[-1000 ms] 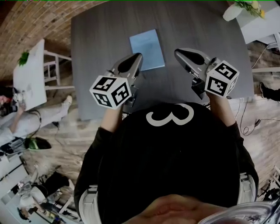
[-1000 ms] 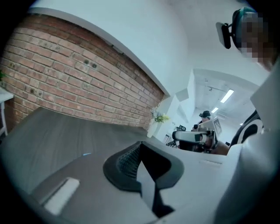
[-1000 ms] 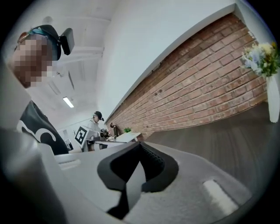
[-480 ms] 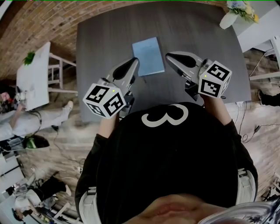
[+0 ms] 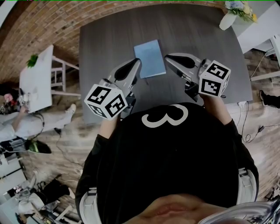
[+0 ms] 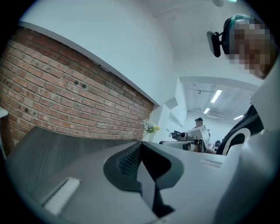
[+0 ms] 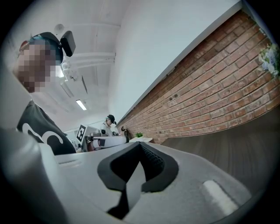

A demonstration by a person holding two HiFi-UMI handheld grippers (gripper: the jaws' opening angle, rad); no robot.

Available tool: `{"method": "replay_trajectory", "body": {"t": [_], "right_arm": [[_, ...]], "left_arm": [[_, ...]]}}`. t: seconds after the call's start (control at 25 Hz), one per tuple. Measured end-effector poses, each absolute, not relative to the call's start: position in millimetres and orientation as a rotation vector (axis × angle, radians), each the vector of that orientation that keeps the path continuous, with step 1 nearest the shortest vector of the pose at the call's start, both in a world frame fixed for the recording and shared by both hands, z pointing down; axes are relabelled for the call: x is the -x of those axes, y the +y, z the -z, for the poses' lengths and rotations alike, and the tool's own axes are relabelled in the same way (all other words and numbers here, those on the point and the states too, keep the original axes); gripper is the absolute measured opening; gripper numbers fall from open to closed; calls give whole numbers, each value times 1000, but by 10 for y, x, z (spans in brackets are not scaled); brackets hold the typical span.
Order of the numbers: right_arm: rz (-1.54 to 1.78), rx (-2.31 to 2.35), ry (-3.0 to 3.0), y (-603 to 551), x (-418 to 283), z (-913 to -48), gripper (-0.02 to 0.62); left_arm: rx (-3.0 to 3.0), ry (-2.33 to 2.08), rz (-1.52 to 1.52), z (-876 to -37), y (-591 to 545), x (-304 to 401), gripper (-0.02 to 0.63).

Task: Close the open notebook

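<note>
A light blue notebook [image 5: 149,57] lies flat on the dark grey table [image 5: 105,48], its cover down and no pages showing. My left gripper [image 5: 137,62] hovers at the notebook's near left corner, jaws pressed together with nothing in them. On the other side, my right gripper [image 5: 168,57] sits just off the near right edge, also shut and empty. Both gripper views point upward at a brick wall. The left gripper [image 6: 140,145] and right gripper [image 7: 140,144] each show closed tips there, and the notebook is out of those views.
A white side table [image 5: 37,76] with a small plant stands left of the grey table. A vase of flowers [image 5: 236,8] sits on a white surface at the top right. A seated person [image 5: 26,120] is at the left, and cables lie on the wooden floor.
The right gripper has drawn in leftward to the notebook's right edge. The left gripper stays by the near left corner. The notebook has not moved on the table.
</note>
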State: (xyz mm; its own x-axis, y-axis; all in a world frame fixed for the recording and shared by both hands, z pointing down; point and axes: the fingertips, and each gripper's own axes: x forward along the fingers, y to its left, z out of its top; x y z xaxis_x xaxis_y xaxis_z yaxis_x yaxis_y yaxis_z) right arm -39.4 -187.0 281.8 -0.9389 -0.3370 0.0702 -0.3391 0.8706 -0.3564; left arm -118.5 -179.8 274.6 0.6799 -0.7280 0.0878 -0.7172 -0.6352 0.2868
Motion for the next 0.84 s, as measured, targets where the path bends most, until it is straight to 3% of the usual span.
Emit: {"method": "replay_trajectory", "body": {"t": [0.84], "right_arm": [[-484, -570, -3025, -1831, 422, -2747, 2]], "left_arm": [[-2647, -1131, 40, -2649, -1699, 1120, 15]]}}
